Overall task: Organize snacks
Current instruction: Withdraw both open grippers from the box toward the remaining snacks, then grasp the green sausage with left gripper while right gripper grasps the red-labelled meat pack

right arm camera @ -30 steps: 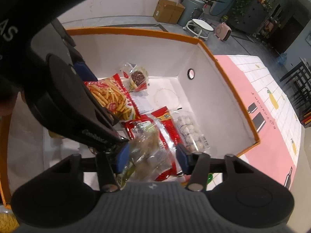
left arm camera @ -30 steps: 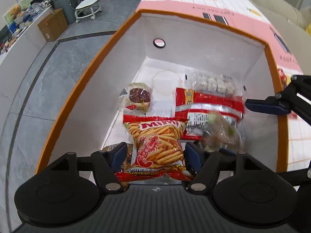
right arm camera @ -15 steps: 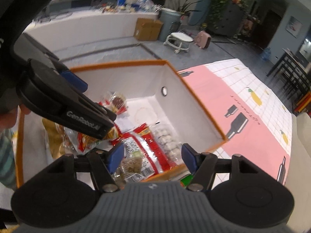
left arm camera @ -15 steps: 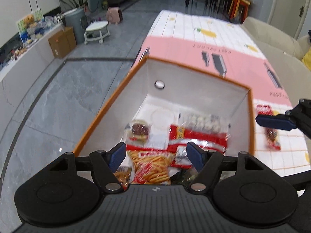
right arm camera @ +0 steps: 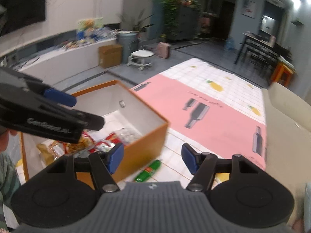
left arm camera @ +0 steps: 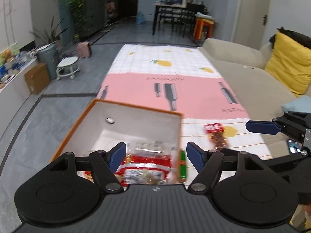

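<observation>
Your left gripper [left arm camera: 155,156] and right gripper [right arm camera: 151,158] — jaws wide, holding nothing — above the snack-filled box [left arm camera: 136,120] (orange outside), green packet [right arm camera: 148,170] beside it

Home living room: beige sofa [left arm camera: 243,73] with yellow cushion [left arm camera: 287,64], dining table [left arm camera: 175,11], houseplants [left arm camera: 77,5].

My left gripper [left arm camera: 156,156] sits low in the middle of its own wrist view, jaws spread wide with nothing between the blue pads [left arm camera: 116,156]. In the right wrist view its black body crosses the left side of the frame, one blue pad pointing toward the centre. My right gripper [right arm camera: 152,160] is likewise spread apart and empty, low centre in its own view. From the left wrist view, one of its blue fingers [left arm camera: 262,127] reaches in from the right edge, tilted slightly downward.
</observation>
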Demonstrator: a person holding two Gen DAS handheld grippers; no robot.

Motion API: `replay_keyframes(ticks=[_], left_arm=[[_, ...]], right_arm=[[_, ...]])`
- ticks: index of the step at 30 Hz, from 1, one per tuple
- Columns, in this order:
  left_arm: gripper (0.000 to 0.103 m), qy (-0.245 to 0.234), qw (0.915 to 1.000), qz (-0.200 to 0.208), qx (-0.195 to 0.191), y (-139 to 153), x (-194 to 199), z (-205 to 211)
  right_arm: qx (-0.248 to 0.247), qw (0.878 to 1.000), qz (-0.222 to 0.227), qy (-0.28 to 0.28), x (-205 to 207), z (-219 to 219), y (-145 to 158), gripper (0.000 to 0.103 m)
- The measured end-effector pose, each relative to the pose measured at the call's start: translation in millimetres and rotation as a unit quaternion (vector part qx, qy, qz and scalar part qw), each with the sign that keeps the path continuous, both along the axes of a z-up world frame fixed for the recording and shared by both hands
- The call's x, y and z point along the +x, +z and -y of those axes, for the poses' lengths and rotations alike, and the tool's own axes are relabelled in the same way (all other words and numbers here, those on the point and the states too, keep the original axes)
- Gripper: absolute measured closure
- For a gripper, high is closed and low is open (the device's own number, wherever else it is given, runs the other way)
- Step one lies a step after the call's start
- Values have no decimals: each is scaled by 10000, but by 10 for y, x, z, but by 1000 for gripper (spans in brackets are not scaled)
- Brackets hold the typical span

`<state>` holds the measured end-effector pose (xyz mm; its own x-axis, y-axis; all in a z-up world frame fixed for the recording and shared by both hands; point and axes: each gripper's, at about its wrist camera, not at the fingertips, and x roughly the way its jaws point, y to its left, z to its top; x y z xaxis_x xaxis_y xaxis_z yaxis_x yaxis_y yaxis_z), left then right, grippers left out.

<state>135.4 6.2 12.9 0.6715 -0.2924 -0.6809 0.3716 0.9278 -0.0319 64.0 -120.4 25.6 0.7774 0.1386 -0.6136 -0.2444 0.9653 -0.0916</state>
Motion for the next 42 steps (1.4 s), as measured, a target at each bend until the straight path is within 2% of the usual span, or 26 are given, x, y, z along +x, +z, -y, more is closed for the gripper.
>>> replay_keyframes(ticks=[6, 11, 18, 26, 33, 40, 42], left_arm=[[20, -478, 9982, -120, -341, 4, -149, 291], [20, -794, 9963, -254, -203, -142, -229, 552], [20, -706, 9960, -542, -72, -477, -321, 759], [22, -317, 9973, -456, 482, -905, -473, 925], [30, 98, 9954, -231, 920, -1224, -439, 1012], [32, 336, 9880, 390, 1454, -1374, -293, 1177], [35, 309, 9861, 414, 1579, -1436, -232, 1219]], right_arm=[[289, 9966, 67, -768, -292, 418, -80, 39], [439, 9918, -52, -1199, -490, 674, -298, 39], [502, 9837, -340, -1695, -579, 978, -706, 39], [495, 9777, -673, -1929, -501, 1090, -1028, 39], [586, 9723, -1006, -2025, -381, 1133, -1198, 39], [535, 9749, -986, -1924, -285, 1096, -1277, 39], [526, 9769, -882, -1874, -251, 1090, -1287, 39]])
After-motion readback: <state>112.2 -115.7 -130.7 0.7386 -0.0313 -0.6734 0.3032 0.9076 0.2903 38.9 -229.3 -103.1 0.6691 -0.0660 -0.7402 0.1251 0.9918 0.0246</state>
